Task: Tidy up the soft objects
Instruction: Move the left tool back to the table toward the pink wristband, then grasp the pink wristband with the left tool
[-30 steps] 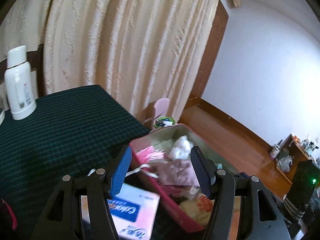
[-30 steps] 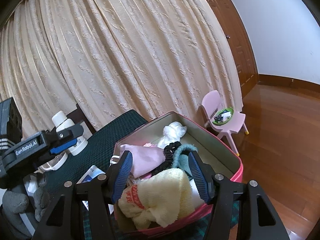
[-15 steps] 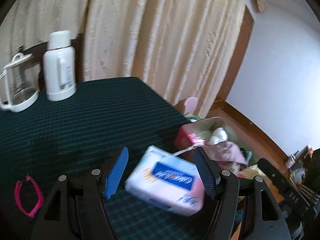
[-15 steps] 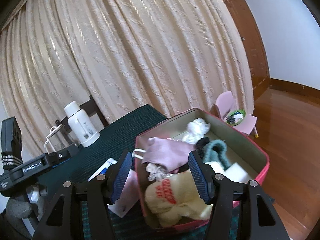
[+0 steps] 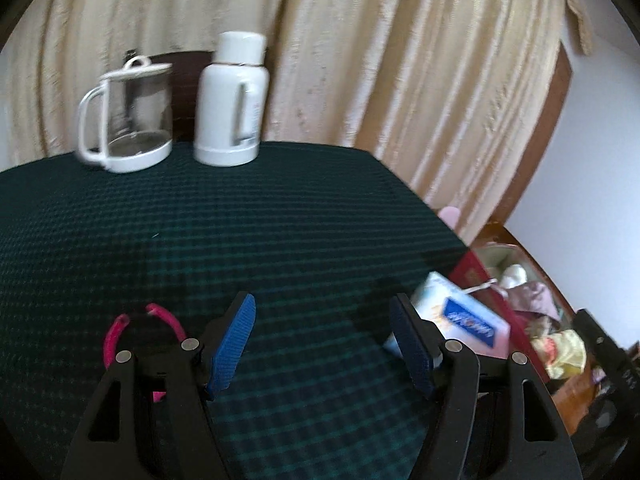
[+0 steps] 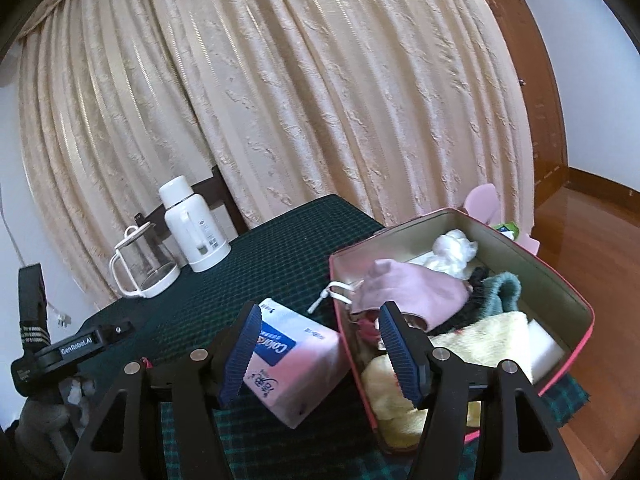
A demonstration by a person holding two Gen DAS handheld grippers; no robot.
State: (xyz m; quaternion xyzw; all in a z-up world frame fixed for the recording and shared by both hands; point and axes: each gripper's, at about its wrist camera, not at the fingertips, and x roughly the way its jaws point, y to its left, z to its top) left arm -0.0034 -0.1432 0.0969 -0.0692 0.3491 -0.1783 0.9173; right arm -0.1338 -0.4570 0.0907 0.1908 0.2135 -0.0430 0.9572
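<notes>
A pink storage box point(image 6: 572, 280) sits at the table's right edge, filled with soft items: a pink cloth point(image 6: 416, 288), a white wad point(image 6: 456, 246), a teal knit piece point(image 6: 504, 286) and a yellow towel point(image 6: 472, 336). It also shows in the left wrist view point(image 5: 468, 270). A pink-and-blue tissue pack point(image 6: 296, 354) lies beside the box on its left, seen too in the left wrist view point(image 5: 460, 314). My right gripper point(image 6: 320, 354) is open over the pack and the box's near-left corner. My left gripper point(image 5: 324, 344) is open and empty above the green cloth, left of the pack.
A pink hair band point(image 5: 136, 328) lies by my left gripper's left finger. A white thermos point(image 5: 232, 100) and a glass kettle point(image 5: 128, 116) stand at the table's far edge before the curtain. A small pink chair point(image 6: 486, 208) stands beyond the box. A grey plush point(image 6: 36, 420) sits at far left.
My left gripper has swung left, away from the box; the tissue pack now lies right of its fingers. My right gripper has turned left too, bringing the pack between its fingers.
</notes>
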